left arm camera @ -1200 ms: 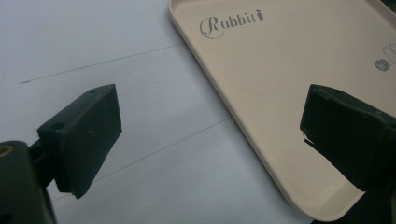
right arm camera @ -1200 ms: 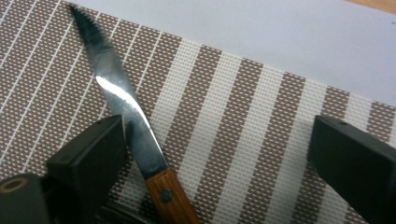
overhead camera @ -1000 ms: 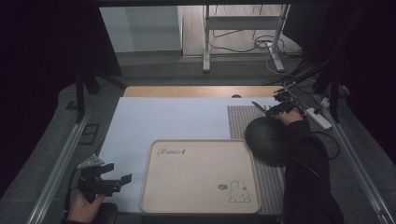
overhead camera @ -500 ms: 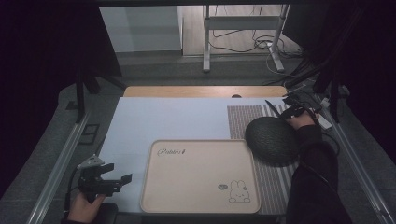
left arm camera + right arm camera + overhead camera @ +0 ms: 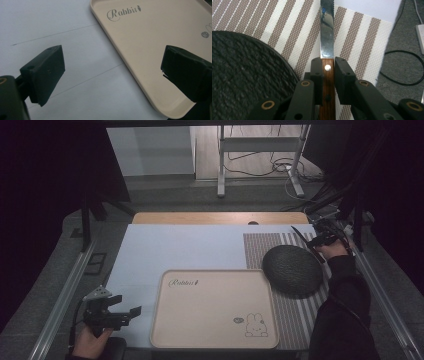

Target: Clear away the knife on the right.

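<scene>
A knife (image 5: 327,37) with a wooden handle and a serrated steel blade is clamped in my right gripper (image 5: 327,67), blade pointing away from me. It hangs over the striped placemat (image 5: 294,30), just right of a dark textured round plate (image 5: 242,75). In the high view the right gripper (image 5: 314,241) is at the far right with the knife (image 5: 298,235) slanting toward the back left, behind the plate (image 5: 292,270). My left gripper (image 5: 131,312) stands open at the front left, its jaws wide apart and empty, beside the beige rabbit tray (image 5: 155,50).
The beige tray (image 5: 215,307) lies bare at the front centre on a pale blue table cover (image 5: 190,247). The brown-and-white placemat (image 5: 260,247) lies under the plate at the right. A cable (image 5: 402,67) runs on the grey floor beyond the table's right edge.
My right hand has carried the knife to the right, from behind the plate's middle toward the table's right edge. The left gripper has stayed put.
</scene>
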`<state>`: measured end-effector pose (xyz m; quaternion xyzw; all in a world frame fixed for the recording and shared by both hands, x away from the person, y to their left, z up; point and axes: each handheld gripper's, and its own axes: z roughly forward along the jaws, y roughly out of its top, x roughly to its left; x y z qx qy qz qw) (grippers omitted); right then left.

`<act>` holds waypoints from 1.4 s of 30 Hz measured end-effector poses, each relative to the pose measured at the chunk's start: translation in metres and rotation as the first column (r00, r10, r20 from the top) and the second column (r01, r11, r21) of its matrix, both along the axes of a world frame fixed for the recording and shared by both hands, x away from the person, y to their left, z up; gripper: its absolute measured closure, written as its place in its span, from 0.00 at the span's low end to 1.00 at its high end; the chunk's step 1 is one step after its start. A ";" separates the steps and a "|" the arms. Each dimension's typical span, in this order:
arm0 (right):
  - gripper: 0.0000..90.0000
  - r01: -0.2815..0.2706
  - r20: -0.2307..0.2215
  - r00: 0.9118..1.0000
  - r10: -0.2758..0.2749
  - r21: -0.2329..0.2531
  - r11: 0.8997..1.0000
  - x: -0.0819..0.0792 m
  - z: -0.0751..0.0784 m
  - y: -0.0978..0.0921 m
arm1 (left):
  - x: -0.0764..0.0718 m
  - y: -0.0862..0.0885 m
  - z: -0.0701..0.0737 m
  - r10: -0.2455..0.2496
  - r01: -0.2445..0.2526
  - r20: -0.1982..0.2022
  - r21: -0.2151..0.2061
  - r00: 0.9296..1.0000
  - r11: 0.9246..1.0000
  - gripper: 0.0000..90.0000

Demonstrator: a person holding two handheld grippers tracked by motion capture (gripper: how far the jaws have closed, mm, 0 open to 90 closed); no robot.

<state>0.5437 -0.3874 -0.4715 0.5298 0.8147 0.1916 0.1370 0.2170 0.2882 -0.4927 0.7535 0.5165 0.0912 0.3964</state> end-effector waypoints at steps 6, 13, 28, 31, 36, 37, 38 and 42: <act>0.86 0.000 0.009 1.000 0.000 0.026 1.000 -0.013 0.012 -0.001 | 0.000 0.000 0.000 -0.001 0.001 0.001 0.003 1.000 1.000 0.07; 0.86 -0.040 0.009 0.999 0.040 0.034 0.999 -0.028 0.016 0.014 | 0.000 -0.001 0.000 -0.003 0.003 0.003 0.005 1.000 1.000 0.07; 0.86 -0.154 0.013 0.988 0.153 0.070 0.986 -0.064 0.016 0.052 | 0.000 -0.001 0.001 -0.005 0.005 0.008 0.005 1.000 1.000 0.07; 0.86 -0.178 0.015 0.984 0.177 0.065 0.982 -0.072 0.015 0.063 | 0.000 -0.001 0.001 -0.006 0.006 0.009 0.007 1.000 1.000 0.07; 0.86 -0.225 0.018 0.974 0.225 0.066 0.972 -0.087 0.015 0.084 | -0.001 -0.001 0.001 -0.006 0.006 0.010 0.007 1.000 1.000 0.07; 0.86 -0.234 0.018 0.972 0.233 0.067 0.970 -0.091 0.015 0.088 | 0.000 -0.001 0.001 -0.006 0.006 0.010 0.007 1.000 1.000 0.07; 0.86 -0.245 0.018 0.970 0.244 0.070 0.967 -0.094 0.015 0.092 | 0.000 -0.001 0.001 -0.006 0.006 0.010 0.006 1.000 1.000 0.07; 0.86 -0.279 0.013 0.960 0.278 0.082 0.957 -0.109 0.014 0.108 | -0.001 -0.001 0.001 -0.004 0.004 0.011 0.004 1.000 1.000 0.07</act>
